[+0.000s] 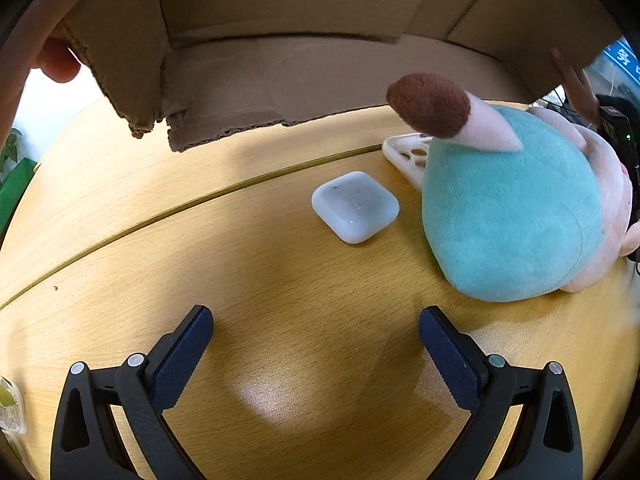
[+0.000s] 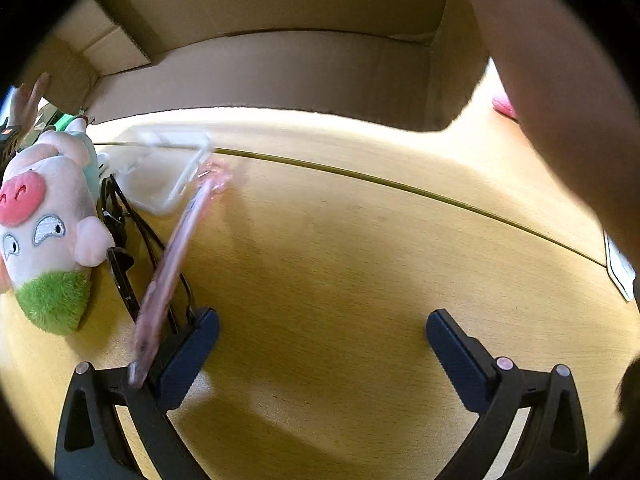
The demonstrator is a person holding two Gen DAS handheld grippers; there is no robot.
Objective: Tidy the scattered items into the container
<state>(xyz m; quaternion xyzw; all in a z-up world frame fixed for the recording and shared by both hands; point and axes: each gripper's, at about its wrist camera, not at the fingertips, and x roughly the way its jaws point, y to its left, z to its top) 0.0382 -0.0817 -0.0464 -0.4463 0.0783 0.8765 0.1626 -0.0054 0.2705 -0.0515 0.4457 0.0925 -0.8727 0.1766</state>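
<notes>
With both tools empty, the left gripper [image 1: 316, 320], jaws spread, faces the white earbud case [image 1: 355, 206] near the cardboard box [image 1: 280, 76]; approach squarely, straddling its sides. Right gripper [image 2: 322, 332], likewise spread, hovers beside the pink strip [image 2: 176, 248].

The right gripper [image 2: 322, 330] hangs over the wooden table [image 2: 340, 260] with its jaws spread wide and nothing between them. A blurred pink strip [image 2: 176, 256] lies against the outer side of one finger. Farther left sit black glasses [image 2: 124, 248], a clear phone case [image 2: 168, 172] and a plush pig [image 2: 44, 224] — the cardboard box [image 2: 260, 68] stands open behind them.
</notes>
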